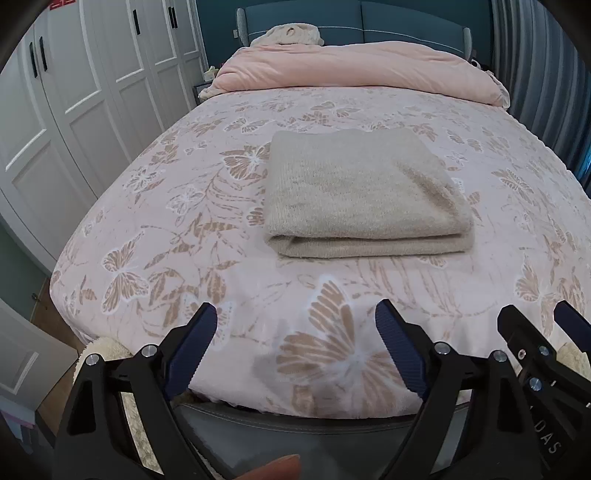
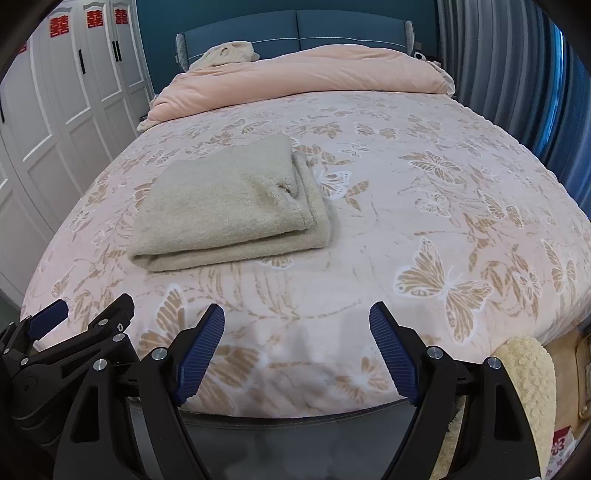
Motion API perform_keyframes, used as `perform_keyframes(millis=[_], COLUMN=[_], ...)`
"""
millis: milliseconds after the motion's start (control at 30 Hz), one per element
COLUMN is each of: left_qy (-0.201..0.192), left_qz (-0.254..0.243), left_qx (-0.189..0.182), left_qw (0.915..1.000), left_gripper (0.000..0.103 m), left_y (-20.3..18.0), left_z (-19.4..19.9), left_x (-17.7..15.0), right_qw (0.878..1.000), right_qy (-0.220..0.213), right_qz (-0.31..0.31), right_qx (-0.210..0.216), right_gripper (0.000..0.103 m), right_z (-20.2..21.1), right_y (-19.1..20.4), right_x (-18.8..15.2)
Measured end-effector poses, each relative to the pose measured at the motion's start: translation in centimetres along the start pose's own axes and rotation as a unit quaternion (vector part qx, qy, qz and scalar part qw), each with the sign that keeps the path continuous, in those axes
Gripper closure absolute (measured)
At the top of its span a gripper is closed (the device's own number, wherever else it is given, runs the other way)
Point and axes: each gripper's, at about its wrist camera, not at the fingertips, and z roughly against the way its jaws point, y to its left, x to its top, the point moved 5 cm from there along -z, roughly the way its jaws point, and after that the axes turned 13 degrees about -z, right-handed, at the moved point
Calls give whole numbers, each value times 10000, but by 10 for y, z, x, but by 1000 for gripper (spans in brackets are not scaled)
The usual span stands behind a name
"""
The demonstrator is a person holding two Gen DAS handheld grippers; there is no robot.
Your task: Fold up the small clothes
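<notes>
Left gripper and right gripper side by side over the bed's foot edge, jaws wide, nothing between them. Bare butterfly-print bedspread ahead of both, open toward the right edge. Folded beige sweater lies mid-bed, well apart from either gripper, fold toward the foot. Pink duvet heaped along the head end; white wardrobe flanks the left edge.

I see a bed under a pink butterfly-print cover, my landmark. At its far end a bunched pink duvet lies against a blue headboard. White wardrobe doors run along the bed's left side; a grey-blue curtain hangs off its right side.
</notes>
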Motion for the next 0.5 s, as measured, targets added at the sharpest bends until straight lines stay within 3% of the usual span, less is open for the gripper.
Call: perform_keyframes(millis=[500], left_qy=[31], left_qz=[-9], left_qx=[1], left_qw=[10000], left_gripper=[21], left_y=[1], left_z=[-1], left_x=[-1], right_qw=[10000], right_qy=[23], right_qz=[-15], right_qx=[-24], right_gripper=[24], right_z=[0], right_y=[2], right_x=[-2])
